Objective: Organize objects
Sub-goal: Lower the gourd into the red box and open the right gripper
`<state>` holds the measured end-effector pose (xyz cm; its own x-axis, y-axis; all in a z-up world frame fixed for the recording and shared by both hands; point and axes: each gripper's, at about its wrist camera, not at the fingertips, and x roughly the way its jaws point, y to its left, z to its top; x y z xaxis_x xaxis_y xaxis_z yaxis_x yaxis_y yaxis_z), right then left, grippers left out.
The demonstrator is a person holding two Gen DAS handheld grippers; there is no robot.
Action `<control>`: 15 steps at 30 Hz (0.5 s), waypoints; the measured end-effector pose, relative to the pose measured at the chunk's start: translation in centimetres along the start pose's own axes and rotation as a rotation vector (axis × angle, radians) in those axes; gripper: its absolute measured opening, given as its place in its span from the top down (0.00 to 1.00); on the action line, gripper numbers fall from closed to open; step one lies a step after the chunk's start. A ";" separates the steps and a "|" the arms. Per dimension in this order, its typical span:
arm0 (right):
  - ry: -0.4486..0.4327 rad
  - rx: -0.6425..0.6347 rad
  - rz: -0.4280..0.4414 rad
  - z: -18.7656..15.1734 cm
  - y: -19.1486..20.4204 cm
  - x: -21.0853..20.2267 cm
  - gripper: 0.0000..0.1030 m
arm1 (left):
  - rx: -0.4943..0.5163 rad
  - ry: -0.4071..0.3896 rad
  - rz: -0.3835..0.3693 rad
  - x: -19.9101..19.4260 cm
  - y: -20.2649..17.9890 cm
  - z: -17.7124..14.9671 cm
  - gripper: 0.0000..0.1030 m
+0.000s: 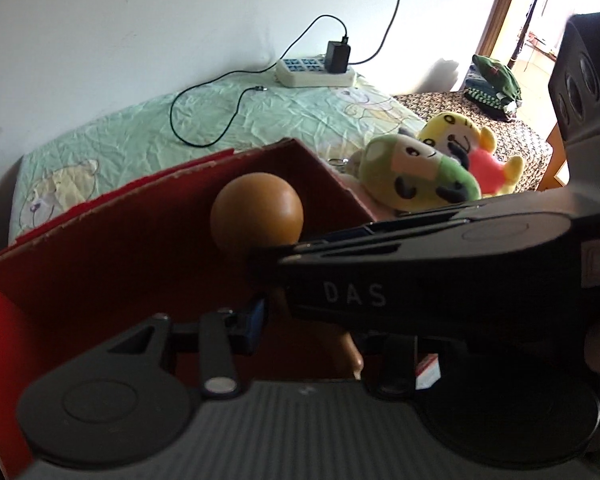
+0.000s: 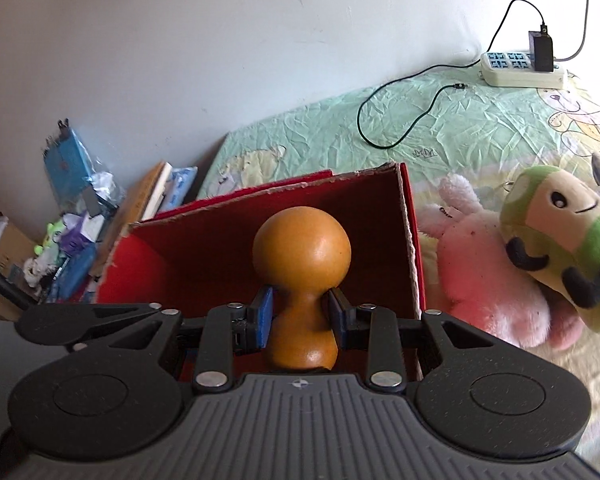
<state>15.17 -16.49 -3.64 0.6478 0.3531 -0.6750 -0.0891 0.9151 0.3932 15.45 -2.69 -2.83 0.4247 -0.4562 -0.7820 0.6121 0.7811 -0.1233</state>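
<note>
The wooden gourd-shaped piece [image 2: 302,288] is held by its narrow waist, its long axis running straight away from the right wrist camera: the large round bulb points forward, the smaller rounded end sits back against the gripper body. The right gripper [image 2: 302,312] pinches it — both blue pads [image 2: 265,316] press on the waist from either side.

The piece hangs in front of the mouth of one red cardboard box [image 2: 414,248], whose interior is dark red with torn pale edges along the rim. In both views the bulb shows against the box's inside wall; whether it is within the box or just above it I cannot tell. Nothing else is seen inside, though the grippers hide the lower part.

The left gripper [image 1: 300,320] is mostly covered by the right gripper's black arm crossing its view; one blue pad [image 1: 256,322] shows on the left side, the other is hidden, so I cannot tell how its jaws stand or whether they hold anything.

Just right of the box lie plush toys on the green patterned bedsheet [image 2: 440,136] — one green-and-cream [image 2: 564,244], one pink [image 2: 488,272], and in the left view one yellow [image 1: 456,136]. One white power strip [image 2: 522,68] sits against the wall with a black charger [image 2: 540,54] plugged in.
</note>
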 end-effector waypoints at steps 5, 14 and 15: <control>0.016 -0.119 -0.063 0.1 1.6 1.6 0.70 | -0.034 0.023 0.012 0.9 1.7 -0.3 0.52; 0.121 -0.269 -0.196 0.1 2.7 4.3 0.77 | -0.142 0.032 0.015 0.1 5.7 -3.2 0.45; 0.131 -0.289 -0.219 0.0 2.9 4.6 0.78 | -0.165 0.034 0.023 0.1 6.3 -3.4 0.45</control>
<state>17.88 -12.25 -5.64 0.5747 0.1484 -0.8048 -0.1814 0.9821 0.0515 17.05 3.67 -5.76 0.4130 -0.4245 -0.8057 0.4830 0.8521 -0.2014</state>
